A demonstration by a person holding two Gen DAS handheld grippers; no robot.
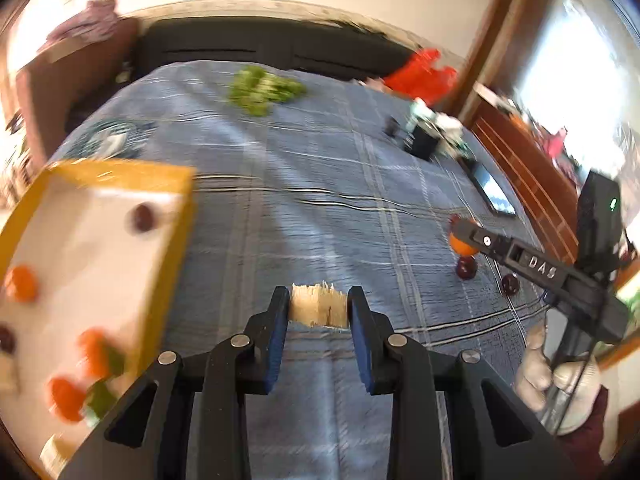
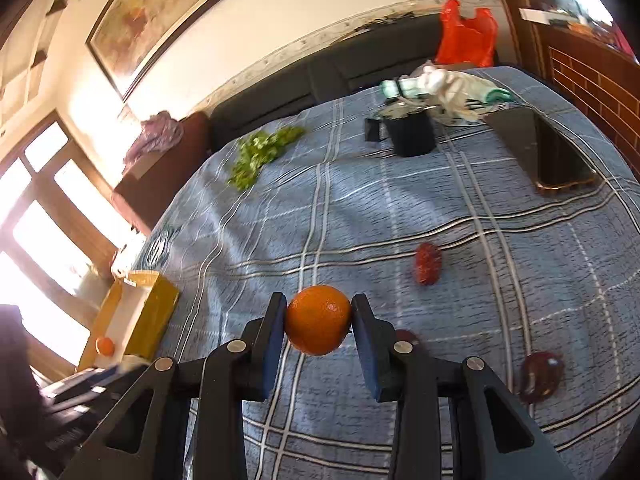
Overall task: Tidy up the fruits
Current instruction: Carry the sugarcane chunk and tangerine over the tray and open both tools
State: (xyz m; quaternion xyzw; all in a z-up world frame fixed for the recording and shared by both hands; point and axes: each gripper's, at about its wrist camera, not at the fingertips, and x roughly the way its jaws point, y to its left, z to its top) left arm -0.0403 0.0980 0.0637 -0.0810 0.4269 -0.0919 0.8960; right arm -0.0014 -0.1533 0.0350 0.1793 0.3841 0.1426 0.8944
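My left gripper (image 1: 319,303) is shut on a pale tan fibrous chunk (image 1: 318,312), held above the blue checked cloth (image 1: 320,200). To its left stands a yellow-rimmed box (image 1: 168,184) with oranges (image 1: 21,283) and a dark fruit (image 1: 143,218) inside, all blurred. My right gripper (image 2: 319,316) is shut on an orange (image 2: 318,320); in the left wrist view this gripper (image 1: 460,236) reaches in from the right. Dark red fruits (image 2: 428,263) (image 2: 540,376) lie loose on the cloth near it. The box (image 2: 156,312) sits far left in the right wrist view.
A pile of green leaves (image 2: 260,152) lies at the far side of the cloth. A black cup (image 2: 412,132), a white rag (image 2: 452,84), a phone (image 2: 560,156) and a red bag (image 2: 466,32) sit at the far right. A gloved hand (image 1: 560,376) holds the right gripper.
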